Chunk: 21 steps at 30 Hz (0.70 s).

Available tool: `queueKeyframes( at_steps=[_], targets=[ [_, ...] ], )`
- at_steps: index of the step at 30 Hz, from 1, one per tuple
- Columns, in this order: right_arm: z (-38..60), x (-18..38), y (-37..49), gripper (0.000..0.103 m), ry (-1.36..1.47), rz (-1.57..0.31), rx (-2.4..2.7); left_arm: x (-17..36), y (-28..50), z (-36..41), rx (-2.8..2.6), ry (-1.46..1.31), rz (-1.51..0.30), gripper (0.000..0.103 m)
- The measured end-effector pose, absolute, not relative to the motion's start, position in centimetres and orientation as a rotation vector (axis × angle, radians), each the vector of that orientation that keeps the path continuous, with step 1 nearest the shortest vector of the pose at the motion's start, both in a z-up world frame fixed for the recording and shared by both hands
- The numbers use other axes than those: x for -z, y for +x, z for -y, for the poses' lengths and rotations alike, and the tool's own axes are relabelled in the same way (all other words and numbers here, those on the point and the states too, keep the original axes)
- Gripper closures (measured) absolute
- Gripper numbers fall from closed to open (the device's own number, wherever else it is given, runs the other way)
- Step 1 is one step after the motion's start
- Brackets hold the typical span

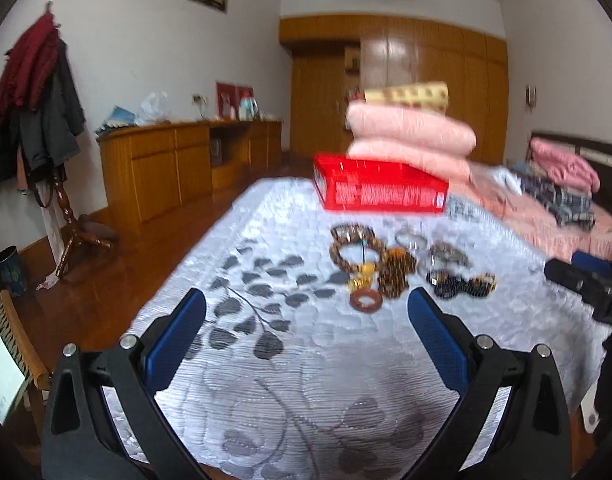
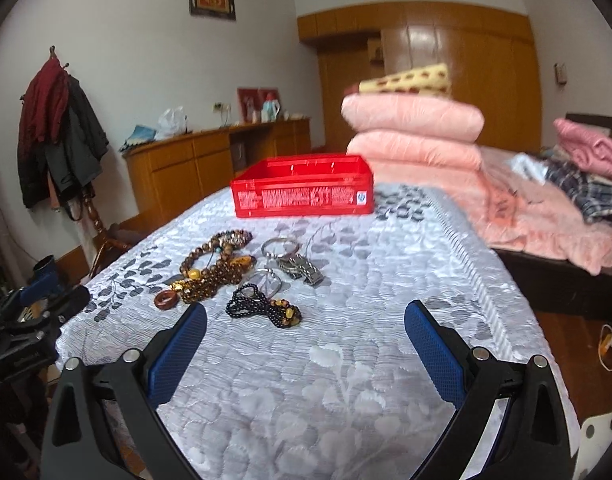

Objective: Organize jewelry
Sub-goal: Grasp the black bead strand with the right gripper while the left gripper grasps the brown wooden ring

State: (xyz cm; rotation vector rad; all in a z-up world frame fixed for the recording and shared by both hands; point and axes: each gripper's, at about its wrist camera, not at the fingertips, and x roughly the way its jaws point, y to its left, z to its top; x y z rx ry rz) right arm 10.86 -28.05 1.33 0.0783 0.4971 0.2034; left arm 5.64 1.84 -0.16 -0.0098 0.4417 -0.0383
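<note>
Hovering spread over quilt [image 2: 345,380]: right gripper [image 2: 306,330], jewelry [image 2: 242,276] lying ahead-left; left gripper [image 1: 306,316] gaping likewise, jewelry [image 1: 397,266] just ahead.

— How many boxes does he have on the bedspread [image 2: 345,360]?
— One red box [image 2: 304,192], at centre frame.

— And the jewelry below it?
— He has one reddish-brown ring [image 2: 166,300], low left in the cluster. One black bead string [image 2: 262,307] lies lowest. Brown bead bracelets [image 2: 216,258]: at least three, tangled, so the exact count cannot be told. Two silver bangles [image 2: 280,247]. One metal watch [image 2: 302,269].

— Pillows?
— Two pink pillows [image 2: 413,132] stacked, upper right of centre, with one yellow patterned pillow [image 2: 409,80] on top.

— Grippers?
— Two: right gripper [image 2: 306,344] and left gripper [image 1: 306,332], each with two blue-padded fingers [image 2: 182,356] spread apart.
</note>
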Motion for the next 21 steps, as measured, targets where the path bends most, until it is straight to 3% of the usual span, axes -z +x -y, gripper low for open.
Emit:
queueKeyframes(
  at_steps=[3,11,14,17,21],
  targets=[
    [28.4,-1.1,12.5,0.006,0.106,-0.559,-0.261,0.5,7.4,-1.2,0.073,0.009,-0.501,0.005],
    [27.5,0.1,16.7,0.021,0.094,-0.702,-0.360,1.7,12.4,0.0,0.119,0.039,-0.659,0.006],
    [26.8,0.4,18.2,0.028,0.064,-0.743,-0.399,2.1,13.6,0.5,0.141,0.051,-0.696,0.012],
    [26.1,0.7,19.4,0.038,0.032,-0.782,-0.431,2.7,14.7,0.9,0.176,0.039,-0.740,0.026],
    [25.3,1.5,20.7,0.040,-0.010,-0.827,-0.471,3.7,15.8,1.5,0.218,0.022,-0.786,0.027]
  ],
)
